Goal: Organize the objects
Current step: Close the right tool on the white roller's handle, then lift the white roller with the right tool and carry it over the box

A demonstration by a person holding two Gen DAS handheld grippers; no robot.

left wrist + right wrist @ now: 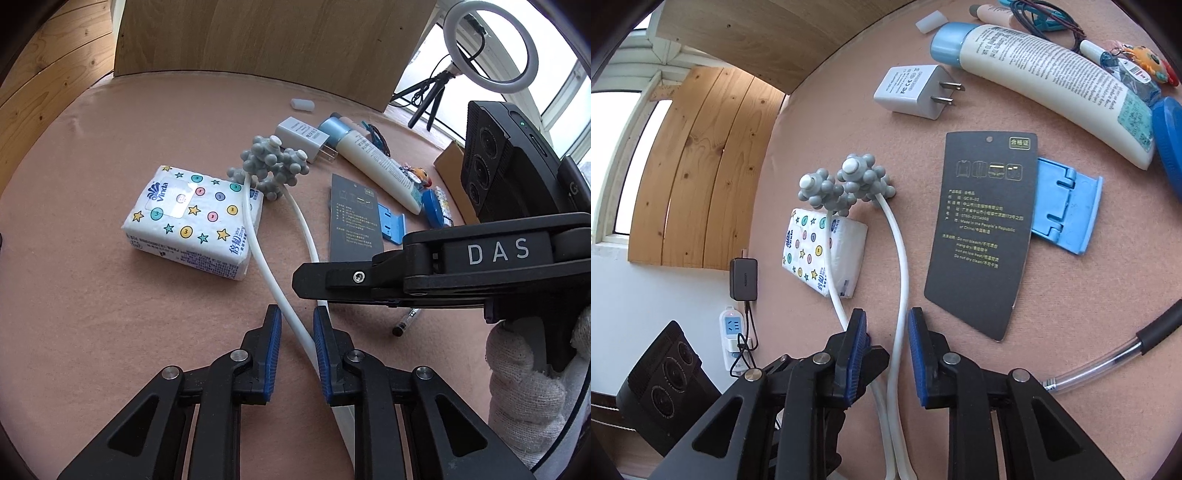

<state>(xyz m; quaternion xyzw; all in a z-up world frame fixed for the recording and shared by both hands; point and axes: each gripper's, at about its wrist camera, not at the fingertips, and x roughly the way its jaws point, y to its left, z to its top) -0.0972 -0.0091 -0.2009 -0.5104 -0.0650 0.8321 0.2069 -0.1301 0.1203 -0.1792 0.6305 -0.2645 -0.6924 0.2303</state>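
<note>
Two tongs were engaged on one item, a two-armed massager (269, 166) with white stems and grey knobbed heads, which lay on the counter (110, 332) ahead of both tongs.

The left tongs (295, 347) straddled one white stem, which crossed the gap at a slant. Daylight showed beside the stem, so the tongs were judged released, not yet clenched. The right tongs (888, 354) straddled the other stem in the same manner, with a clear gap on the left pad's side, and were likewise not gripping. A gloved hand (524, 387) held the right tool.

Step in hand, by judgement: securing the massager by its two stems before relocating it. The next move called for both tongs to close squarely on the thin, round stems, which could roll or slip, and then to lift together so the heads cleared the tissue pack (192, 218) just left of and beyond the tongs.

Beyond the right tongs lay a black card tag (982, 236) overlapping a blue plastic holder (1067, 206). Farther off were a white charger plug (912, 92) and a cream tube (1045, 81).

Containers: none could be confirmed. A brown cardboard edge (448, 158) showed far right of the left tongs, and its contents, if any, were hidden.
</note>
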